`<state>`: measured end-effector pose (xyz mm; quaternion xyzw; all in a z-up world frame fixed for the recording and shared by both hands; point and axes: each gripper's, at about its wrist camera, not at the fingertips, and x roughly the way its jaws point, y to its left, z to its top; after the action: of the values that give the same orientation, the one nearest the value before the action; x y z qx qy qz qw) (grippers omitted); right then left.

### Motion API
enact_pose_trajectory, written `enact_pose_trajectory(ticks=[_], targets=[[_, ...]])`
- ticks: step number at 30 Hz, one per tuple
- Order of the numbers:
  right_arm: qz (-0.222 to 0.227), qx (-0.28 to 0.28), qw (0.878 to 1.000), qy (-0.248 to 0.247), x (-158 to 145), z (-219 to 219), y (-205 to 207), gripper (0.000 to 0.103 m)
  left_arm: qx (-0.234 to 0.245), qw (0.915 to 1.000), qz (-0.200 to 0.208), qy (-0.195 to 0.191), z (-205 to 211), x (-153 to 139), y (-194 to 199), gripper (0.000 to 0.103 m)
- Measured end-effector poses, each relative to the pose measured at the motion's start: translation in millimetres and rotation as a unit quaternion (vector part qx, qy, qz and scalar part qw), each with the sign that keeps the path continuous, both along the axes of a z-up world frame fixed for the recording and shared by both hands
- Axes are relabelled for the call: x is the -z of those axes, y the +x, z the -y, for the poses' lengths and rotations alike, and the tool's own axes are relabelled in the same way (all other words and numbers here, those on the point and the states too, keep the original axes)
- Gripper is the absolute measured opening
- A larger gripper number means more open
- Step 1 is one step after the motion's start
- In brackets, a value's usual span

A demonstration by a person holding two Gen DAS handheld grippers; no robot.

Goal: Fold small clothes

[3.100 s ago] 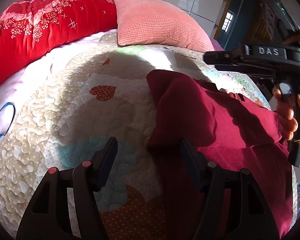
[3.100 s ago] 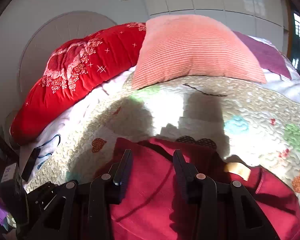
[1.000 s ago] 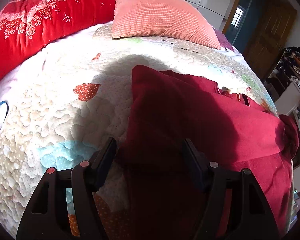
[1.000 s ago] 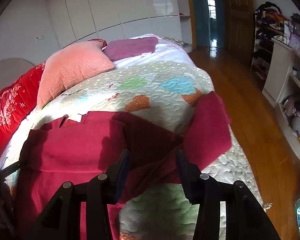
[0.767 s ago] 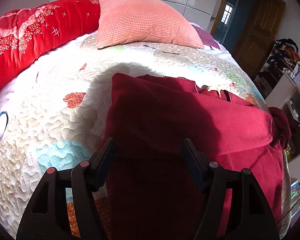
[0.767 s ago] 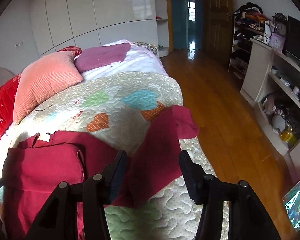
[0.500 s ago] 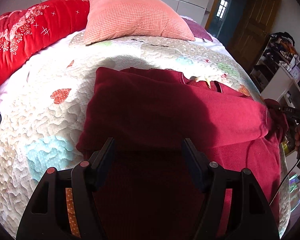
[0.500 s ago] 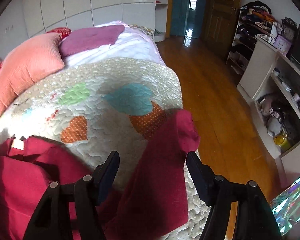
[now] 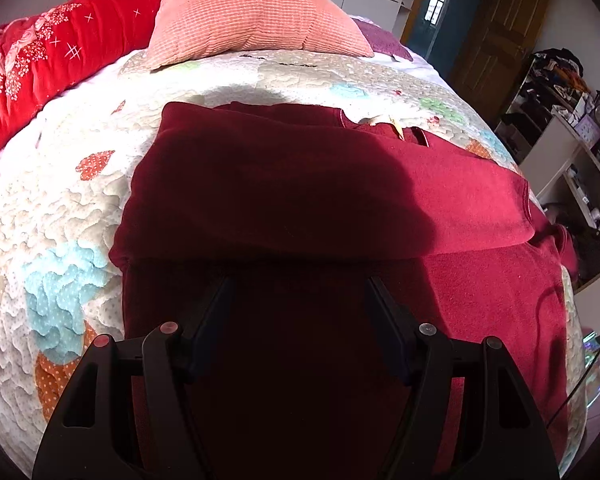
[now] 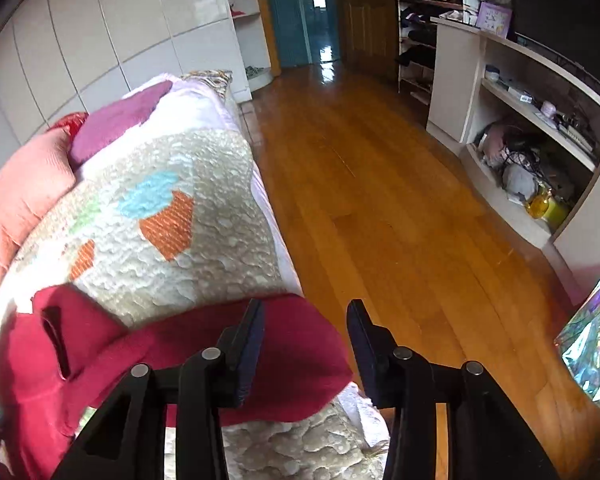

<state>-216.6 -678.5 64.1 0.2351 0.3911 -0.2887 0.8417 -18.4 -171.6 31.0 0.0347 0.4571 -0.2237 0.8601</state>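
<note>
Above the red garment, left claw and right claw both spread wide, empty.

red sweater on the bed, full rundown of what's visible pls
The sweater is dark red, soft and fleecy-looking, lying flat on the quilt. One sleeve is folded across the chest toward its far side; a pale neck label shows at the collar. The other sleeve drapes at the bed's edge, apparently overhanging it. The left gripper hovers over the lower body with jaws open, and the right gripper has open jaws above that sleeve's end. Neither grips the cloth.
</note>
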Motion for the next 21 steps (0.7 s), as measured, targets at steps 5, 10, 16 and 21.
enact_pose_trajectory(ticks=[5,10,16,21], targets=[[0.004,-0.034,0.994,0.107,22.9,1.9,24.7,0.059,0.007,0.9994,0.028,0.019,6.0,8.2,-10.3,0.073],[0.007,0.008,0.982,0.191,59.8,16.3,44.4,0.059,0.013,0.9983,0.043,0.036,12.7,11.9,-14.1,0.079],[0.027,0.009,0.966,0.258,89.1,27.0,63.8,0.059,0.016,0.9989,0.035,0.025,12.2,14.6,-10.1,0.083],[0.032,-0.03,0.982,0.183,61.4,16.4,51.9,0.006,0.017,0.9988,0.038,0.025,13.0,15.2,-11.2,0.084]])
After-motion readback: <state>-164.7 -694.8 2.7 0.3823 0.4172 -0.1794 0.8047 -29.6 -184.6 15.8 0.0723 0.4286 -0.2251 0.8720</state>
